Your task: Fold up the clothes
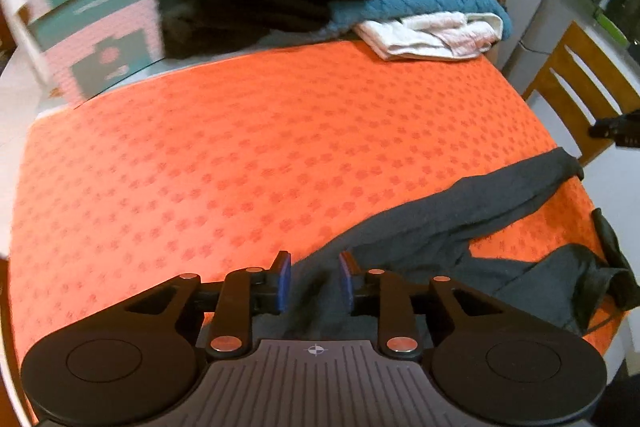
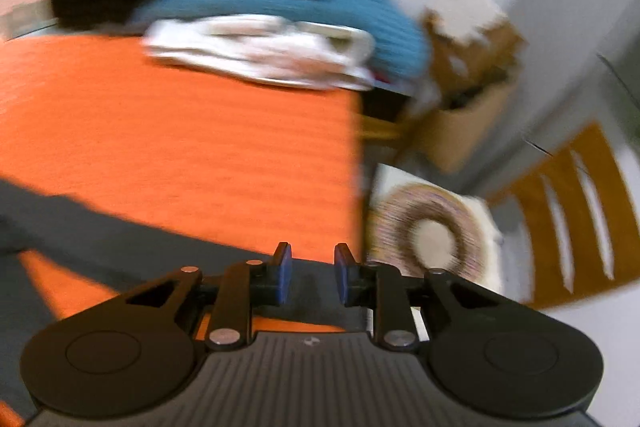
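Observation:
A dark grey garment point(image 1: 452, 227) lies crumpled on the orange tablecloth point(image 1: 240, 155) at the near right, one long part reaching the right edge. My left gripper point(image 1: 314, 277) is open, its blue pads on either side of a bunched fold of the garment. In the blurred right wrist view the same garment point(image 2: 104, 231) runs across the cloth point(image 2: 200, 131) from the left. My right gripper point(image 2: 312, 273) is open with garment fabric lying between its pads, near the table's right edge.
A pile of folded clothes point(image 1: 420, 3) stands at the table's far side: dark, pink, teal, white; it also shows in the right wrist view point(image 2: 260, 23). Teal and pink boxes point(image 1: 88, 7) far left. A wooden chair point(image 1: 576, 87) right, with a round-patterned cushion point(image 2: 432, 231). A cardboard box point(image 2: 468, 99).

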`<state>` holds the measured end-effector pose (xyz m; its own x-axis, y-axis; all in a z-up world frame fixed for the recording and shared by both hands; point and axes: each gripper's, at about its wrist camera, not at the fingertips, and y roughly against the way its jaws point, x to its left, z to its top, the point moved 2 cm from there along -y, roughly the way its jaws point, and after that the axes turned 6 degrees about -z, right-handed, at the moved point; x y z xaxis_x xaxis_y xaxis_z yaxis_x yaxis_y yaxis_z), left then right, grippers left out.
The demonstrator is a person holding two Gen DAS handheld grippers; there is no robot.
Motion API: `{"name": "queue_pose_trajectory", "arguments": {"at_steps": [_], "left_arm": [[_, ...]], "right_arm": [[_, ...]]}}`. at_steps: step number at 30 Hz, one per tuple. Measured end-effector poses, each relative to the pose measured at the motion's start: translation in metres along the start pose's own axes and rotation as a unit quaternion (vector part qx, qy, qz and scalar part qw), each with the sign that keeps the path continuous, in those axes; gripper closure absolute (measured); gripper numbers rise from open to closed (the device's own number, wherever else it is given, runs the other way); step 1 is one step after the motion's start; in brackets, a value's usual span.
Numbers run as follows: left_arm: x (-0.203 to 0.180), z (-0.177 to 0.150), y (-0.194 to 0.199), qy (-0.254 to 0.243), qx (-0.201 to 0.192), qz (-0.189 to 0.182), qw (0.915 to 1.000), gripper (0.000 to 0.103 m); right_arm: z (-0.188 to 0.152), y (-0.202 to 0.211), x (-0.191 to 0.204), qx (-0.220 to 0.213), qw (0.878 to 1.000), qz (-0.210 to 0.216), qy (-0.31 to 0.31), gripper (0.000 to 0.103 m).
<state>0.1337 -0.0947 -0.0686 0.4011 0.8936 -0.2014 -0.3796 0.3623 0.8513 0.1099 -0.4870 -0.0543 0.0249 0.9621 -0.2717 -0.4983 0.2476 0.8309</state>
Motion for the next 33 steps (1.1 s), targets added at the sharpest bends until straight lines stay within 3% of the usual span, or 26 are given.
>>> {"name": "queue_pose_trajectory", "arguments": {"at_steps": [7,14,18,22,27,29,30,31,33], "left_arm": [[0.032,-0.044,0.047,0.034,-0.003,0.019,0.9992,0.062],[0.062,-0.084,0.066,0.058,0.017,0.070,0.9957,0.050],[0.084,-0.094,0.061,0.091,0.012,0.082,0.9925,0.050],[0.100,-0.099,0.043,0.122,0.018,0.079,0.9892,0.051],[0.104,-0.102,0.025,0.142,0.031,0.063,0.9873,0.051],[0.102,-0.103,0.022,0.143,0.033,0.056,0.9875,0.051],[0.101,-0.103,0.021,0.144,0.030,0.052,0.9877,0.061],[0.101,-0.102,0.020,0.145,0.027,0.049,0.9878,0.085],[0.099,-0.098,0.024,0.144,0.015,0.052,0.9881,0.093]], "right_arm": [[0.023,0.017,0.084,-0.029,0.989,0.119,0.082,0.074],[0.038,0.016,0.159,-0.039,0.969,0.173,0.170,0.073],[0.036,0.010,0.191,-0.031,0.959,0.185,0.212,0.073],[0.030,0.005,0.212,-0.022,0.950,0.183,0.252,0.065],[0.031,-0.004,0.222,-0.024,0.946,0.160,0.281,0.065],[0.032,-0.007,0.225,-0.024,0.945,0.152,0.288,0.072],[0.034,-0.007,0.225,-0.023,0.946,0.152,0.285,0.088],[0.036,-0.006,0.225,-0.023,0.947,0.151,0.281,0.097],[0.040,-0.002,0.224,-0.033,0.950,0.143,0.274,0.100]]}}
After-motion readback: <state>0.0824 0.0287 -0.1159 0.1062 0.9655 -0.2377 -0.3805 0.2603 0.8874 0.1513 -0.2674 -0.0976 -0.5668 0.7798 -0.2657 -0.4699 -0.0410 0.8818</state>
